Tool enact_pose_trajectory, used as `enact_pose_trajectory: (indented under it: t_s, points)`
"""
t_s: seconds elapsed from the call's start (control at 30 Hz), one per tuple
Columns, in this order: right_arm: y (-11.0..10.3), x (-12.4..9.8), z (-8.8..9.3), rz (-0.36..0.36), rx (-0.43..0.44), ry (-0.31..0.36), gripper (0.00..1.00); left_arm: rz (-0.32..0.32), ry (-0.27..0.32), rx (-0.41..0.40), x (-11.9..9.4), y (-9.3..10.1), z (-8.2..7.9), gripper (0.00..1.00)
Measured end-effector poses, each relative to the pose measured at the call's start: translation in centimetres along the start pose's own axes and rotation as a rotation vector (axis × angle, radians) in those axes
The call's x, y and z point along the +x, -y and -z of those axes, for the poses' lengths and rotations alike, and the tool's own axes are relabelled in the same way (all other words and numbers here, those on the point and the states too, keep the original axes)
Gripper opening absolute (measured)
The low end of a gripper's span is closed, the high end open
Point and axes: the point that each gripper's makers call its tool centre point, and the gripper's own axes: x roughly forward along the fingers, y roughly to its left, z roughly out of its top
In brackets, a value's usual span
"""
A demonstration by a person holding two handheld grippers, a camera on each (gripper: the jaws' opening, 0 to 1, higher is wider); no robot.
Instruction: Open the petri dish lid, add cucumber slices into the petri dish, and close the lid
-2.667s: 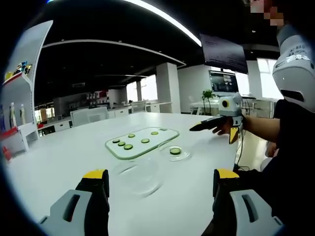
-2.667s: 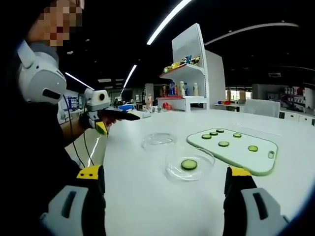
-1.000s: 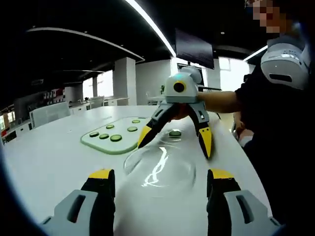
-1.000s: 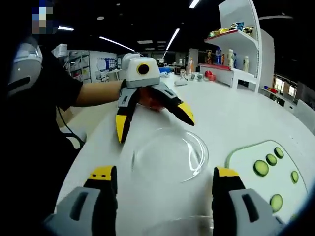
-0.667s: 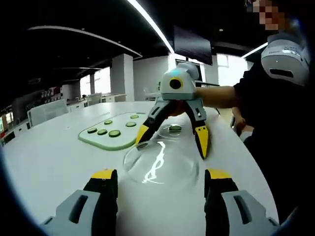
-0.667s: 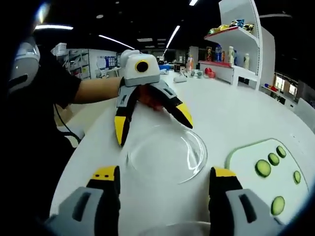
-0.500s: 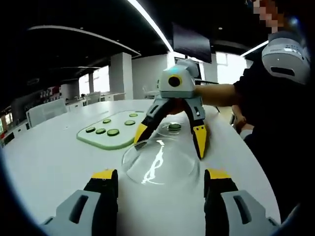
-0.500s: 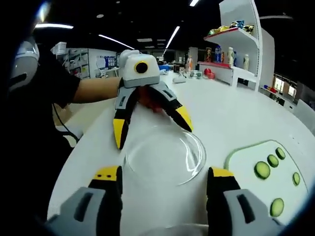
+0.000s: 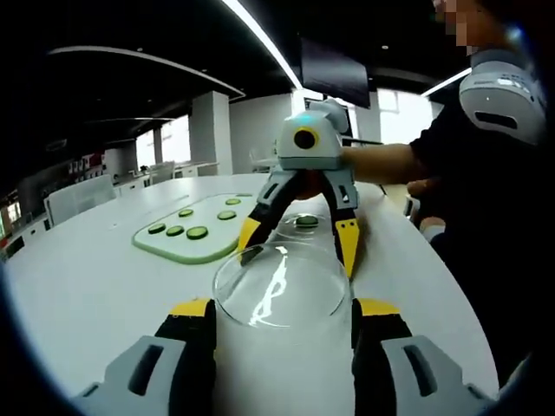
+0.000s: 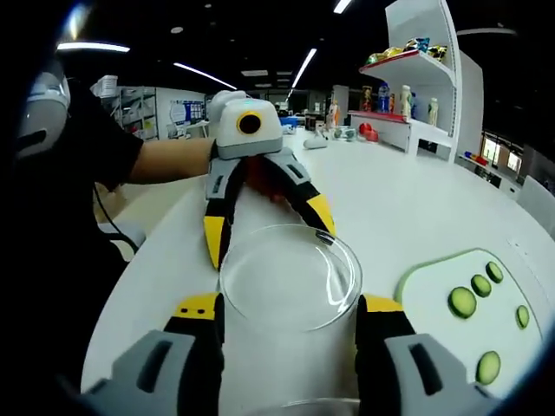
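I have both grippers closed in on the clear petri dish lid from opposite sides, and I judge it is held this way so the two can lift it level and carry it over the dish. In the left gripper view my left gripper has its yellow-tipped fingers at the lid's near rim, while the right gripper straddles the far rim with its fingers spread. I cannot tell whether either pair is actually pressing the glass. This view also shows what the other does not: the petri dish with one cucumber slice, just beyond the right gripper's fingers. The right gripper view shows the cutting board with remaining slices beside my right finger.
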Motion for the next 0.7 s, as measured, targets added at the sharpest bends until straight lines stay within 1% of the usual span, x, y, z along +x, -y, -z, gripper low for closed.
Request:
enact_pose_trajectory:
  t_s: [0.03,0.4,0.7]
  points:
    - [-0.04,0.03,-0.02,-0.001,0.0,0.0,0.57,-0.003,0.001,-0.001,0.0,-0.17,-0.01,0.59]
    - [0.0,0.04,-0.07,0.011,0.005,0.0,0.55,0.009,-0.015,-0.025,0.16,-0.3,0.04,0.59]
    - [-0.1,-0.13,0.03,0.013,0.006,-0.006,0.55,0.005,-0.025,-0.013,0.37,0.35,-0.37,0.59]
